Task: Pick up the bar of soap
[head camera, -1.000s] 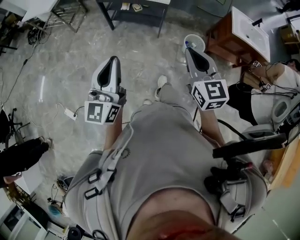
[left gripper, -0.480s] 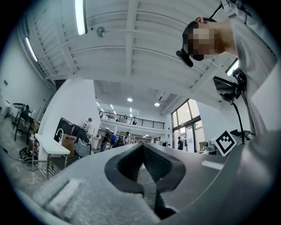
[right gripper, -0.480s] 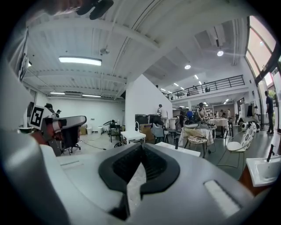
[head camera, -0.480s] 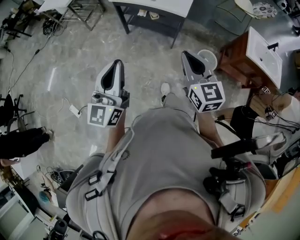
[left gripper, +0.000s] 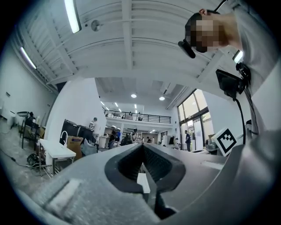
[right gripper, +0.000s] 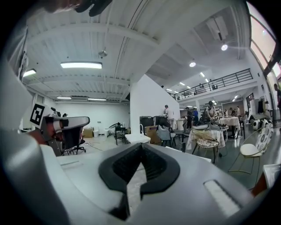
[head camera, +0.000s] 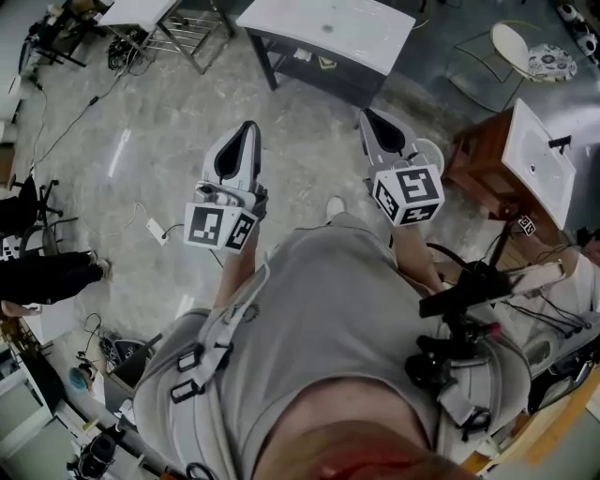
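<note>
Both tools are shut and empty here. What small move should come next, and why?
Probably step toward the white-topped dark sink table ahead: no bar of soap shows in any view, and the left tool and right tool are shut and empty over the grey marbled floor.

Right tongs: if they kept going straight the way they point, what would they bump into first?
Nothing near: open floor lies ahead of the right tongs. Farther off, the white-topped table stands about in line, so probably that first, though depth is hard to judge.
</note>
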`<control>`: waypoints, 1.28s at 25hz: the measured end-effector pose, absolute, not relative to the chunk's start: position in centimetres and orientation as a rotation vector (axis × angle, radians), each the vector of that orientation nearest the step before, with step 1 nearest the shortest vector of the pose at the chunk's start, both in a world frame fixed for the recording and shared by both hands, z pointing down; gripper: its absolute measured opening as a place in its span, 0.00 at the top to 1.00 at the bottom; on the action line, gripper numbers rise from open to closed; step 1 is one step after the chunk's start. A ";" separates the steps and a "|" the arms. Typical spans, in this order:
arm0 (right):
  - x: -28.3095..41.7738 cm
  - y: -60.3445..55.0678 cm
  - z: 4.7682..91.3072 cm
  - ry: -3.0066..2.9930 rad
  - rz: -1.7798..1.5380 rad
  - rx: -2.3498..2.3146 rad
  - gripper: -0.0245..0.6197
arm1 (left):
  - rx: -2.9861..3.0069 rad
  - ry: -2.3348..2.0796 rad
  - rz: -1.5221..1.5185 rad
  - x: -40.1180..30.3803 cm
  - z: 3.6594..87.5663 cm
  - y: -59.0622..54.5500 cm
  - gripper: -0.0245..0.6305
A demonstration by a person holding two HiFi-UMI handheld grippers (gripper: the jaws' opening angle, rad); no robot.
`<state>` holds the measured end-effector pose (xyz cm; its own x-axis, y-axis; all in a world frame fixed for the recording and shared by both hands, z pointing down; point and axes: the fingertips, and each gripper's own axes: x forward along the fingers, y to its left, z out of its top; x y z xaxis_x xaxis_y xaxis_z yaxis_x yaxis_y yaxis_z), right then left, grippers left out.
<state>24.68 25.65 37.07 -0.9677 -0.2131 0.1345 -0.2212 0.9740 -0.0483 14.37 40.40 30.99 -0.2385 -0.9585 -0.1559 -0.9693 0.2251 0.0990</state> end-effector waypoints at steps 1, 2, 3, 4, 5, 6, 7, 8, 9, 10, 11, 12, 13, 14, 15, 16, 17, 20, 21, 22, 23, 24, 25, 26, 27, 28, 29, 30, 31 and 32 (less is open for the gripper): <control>24.0 25.2 37.0 -2.995 0.096 0.306 0.96 | -1.881 2.428 0.262 13.8 31.0 39.8 0.97; 23.3 24.8 37.1 -2.997 0.097 0.281 0.96 | -1.869 2.438 0.261 13.3 31.0 39.3 0.97; 22.6 24.3 37.1 -2.998 0.098 0.256 0.96 | -1.861 2.445 0.262 12.8 31.0 38.8 0.97; 22.0 23.7 37.3 -2.998 0.100 0.236 0.96 | -1.854 2.455 0.265 12.4 31.2 38.2 0.97; 21.6 23.0 37.5 -2.998 0.104 0.221 0.96 | -1.847 2.470 0.269 12.0 31.4 37.6 0.97; 21.3 22.3 37.8 -2.996 0.109 0.210 0.96 | -1.840 2.489 0.274 11.7 31.9 36.9 0.97; 21.0 21.5 38.1 -2.994 0.115 0.203 0.96 | -1.836 2.507 0.280 11.5 32.4 36.3 0.97; 20.8 20.6 38.5 -2.994 0.120 0.197 0.96 | -1.834 2.522 0.288 11.4 32.9 35.6 0.97; 20.6 19.7 38.8 -2.995 0.123 0.192 0.96 | -1.834 2.535 0.298 11.3 33.4 34.8 0.97; 20.4 18.8 39.0 -2.999 0.126 0.189 0.96 | -1.834 2.546 0.308 11.1 33.9 34.0 0.97; 20.2 18.0 39.2 -3.004 0.128 0.185 0.96 | -1.833 2.554 0.315 11.1 34.4 33.3 0.97; 20.0 17.4 39.5 -3.008 0.132 0.181 0.96 | -1.832 2.562 0.317 11.0 34.8 32.7 0.97; 19.9 16.8 39.8 -3.010 0.137 0.177 0.96 | -1.829 2.569 0.316 11.0 35.2 32.2 0.97; 19.8 16.2 40.1 -3.010 0.141 0.174 0.96 | -1.824 2.576 0.314 11.1 35.5 31.7 0.97; 19.7 15.5 40.4 -3.007 0.143 0.172 0.96 | -1.818 2.579 0.314 11.1 35.6 31.3 0.97; 19.7 14.8 40.6 -3.003 0.141 0.172 0.96 | -1.811 2.579 0.314 11.0 35.5 31.0 0.97; 19.6 14.2 40.7 -3.000 0.140 0.175 0.96 | -1.803 2.577 0.310 11.0 35.3 30.8 0.97; 19.4 13.1 40.4 -3.004 0.137 0.187 0.96 | -1.777 2.582 0.294 10.4 34.8 30.6 0.97; 19.3 12.9 40.2 -3.007 0.136 0.192 0.96 | -1.770 2.587 0.295 10.1 34.7 30.6 0.97; 19.2 12.7 40.1 -3.008 0.136 0.198 0.96 | -1.765 2.589 0.298 9.8 34.7 30.5 0.97; 19.2 12.4 40.1 -3.008 0.138 0.205 0.96 | -1.763 2.589 0.301 9.6 34.6 30.3 0.97; 19.3 12.2 40.1 -3.006 0.140 0.213 0.96 | -1.762 2.587 0.304 9.5 34.6 30.1 0.97; 19.4 12.0 40.2 -3.003 0.144 0.222 0.96 | -1.767 2.584 0.306 9.5 34.7 29.9 0.97; 19.6 11.8 40.3 -2.999 0.150 0.232 0.96 | -1.776 2.580 0.307 9.5 34.8 29.5 0.97; 19.9 11.5 40.5 -2.995 0.157 0.243 0.96 | -1.790 2.573 0.305 9.7 34.9 29.1 0.97; 20.1 11.3 40.7 -2.991 0.165 0.254 0.96 | -1.804 2.565 0.301 9.8 35.0 28.7 0.97; 20.3 11.0 40.8 -2.987 0.173 0.262 0.96 | -1.816 2.556 0.297 9.9 35.0 28.2 0.97; 20.4 10.7 41.0 -2.984 0.180 0.268 0.96 | -1.824 2.548 0.295 9.9 35.0 27.7 0.97; 20.5 10.4 41.1 -2.981 0.184 0.274 0.96 | -1.830 2.544 0.298 9.8 35.0 27.3 0.97; 20.5 10.2 41.2 -2.979 0.185 0.282 0.96 | -1.834 2.542 0.304 9.7 35.1 26.9 0.97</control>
<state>20.53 10.16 41.24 -0.9721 -0.1771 0.1539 -0.1948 0.9748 -0.1086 9.70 26.89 35.11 -0.3217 -0.9409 -0.1059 -0.9393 0.3031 0.1606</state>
